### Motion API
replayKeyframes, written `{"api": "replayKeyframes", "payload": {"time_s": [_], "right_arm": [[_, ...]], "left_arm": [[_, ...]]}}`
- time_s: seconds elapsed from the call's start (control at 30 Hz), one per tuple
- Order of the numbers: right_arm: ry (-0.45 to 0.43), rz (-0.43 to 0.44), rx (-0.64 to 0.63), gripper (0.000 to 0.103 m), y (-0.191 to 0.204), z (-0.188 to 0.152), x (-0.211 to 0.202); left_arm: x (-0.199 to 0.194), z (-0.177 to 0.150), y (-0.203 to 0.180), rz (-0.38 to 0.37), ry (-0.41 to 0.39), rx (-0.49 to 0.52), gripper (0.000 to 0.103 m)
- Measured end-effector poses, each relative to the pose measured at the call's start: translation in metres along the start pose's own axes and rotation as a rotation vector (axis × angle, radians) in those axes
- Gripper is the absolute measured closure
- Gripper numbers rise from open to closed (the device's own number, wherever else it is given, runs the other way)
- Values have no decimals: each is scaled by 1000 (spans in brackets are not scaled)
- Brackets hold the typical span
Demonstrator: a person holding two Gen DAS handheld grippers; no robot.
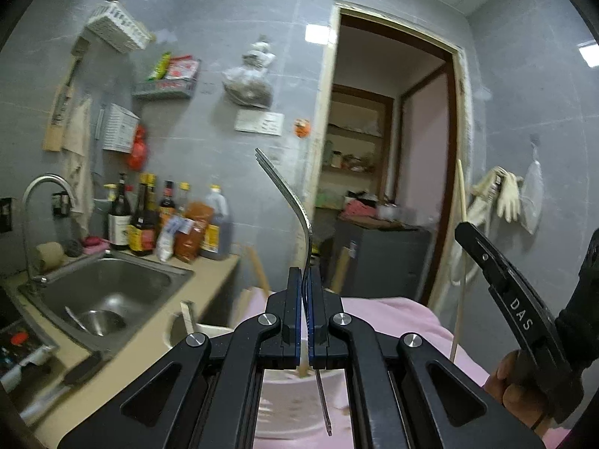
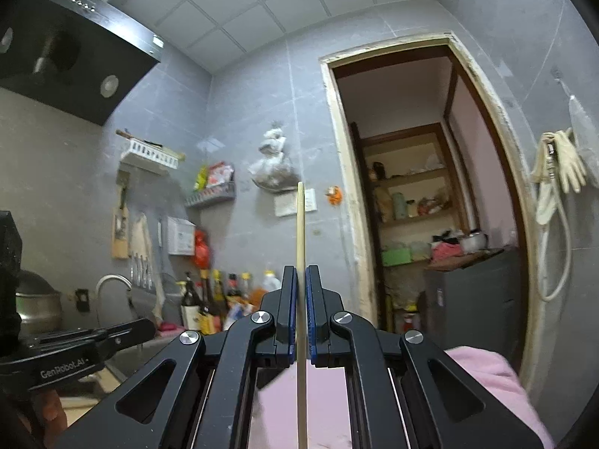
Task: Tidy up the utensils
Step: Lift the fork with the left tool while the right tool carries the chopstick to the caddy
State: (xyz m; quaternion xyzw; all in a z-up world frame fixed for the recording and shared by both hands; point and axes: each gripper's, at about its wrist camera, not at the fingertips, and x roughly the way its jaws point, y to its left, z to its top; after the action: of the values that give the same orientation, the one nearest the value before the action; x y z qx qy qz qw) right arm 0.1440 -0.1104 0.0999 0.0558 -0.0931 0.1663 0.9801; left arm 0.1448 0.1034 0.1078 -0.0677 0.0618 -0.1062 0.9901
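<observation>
Two tongs grip one fork [image 1: 290,202], one chopstick [image 2: 300,232].

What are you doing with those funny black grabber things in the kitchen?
A person is sorting utensils with a gripper in each hand. The left gripper is shut on a metal fork, tines pointing up. The right gripper is shut on a wooden chopstick, also pointing up. Both are held up in the air, above a pink cloth, facing the doorway. The steel sink and sauce bottles are off to the left.
</observation>
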Motion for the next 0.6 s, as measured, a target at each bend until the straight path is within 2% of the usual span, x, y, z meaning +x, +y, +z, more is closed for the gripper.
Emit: {"api": "replayKeyframes", "payload": {"time_s": [0.33, 0.47, 0.6], "right_arm": [[-28, 112, 112, 100, 22, -3, 45], [-29, 149, 152, 100, 24, -8, 57], [-22, 181, 165, 100, 29, -15, 67]], "left_arm": [[2, 22, 65, 91, -61, -113, 102], [14, 26, 83, 82, -65, -154, 102], [26, 23, 89, 114, -60, -147, 102]]}}
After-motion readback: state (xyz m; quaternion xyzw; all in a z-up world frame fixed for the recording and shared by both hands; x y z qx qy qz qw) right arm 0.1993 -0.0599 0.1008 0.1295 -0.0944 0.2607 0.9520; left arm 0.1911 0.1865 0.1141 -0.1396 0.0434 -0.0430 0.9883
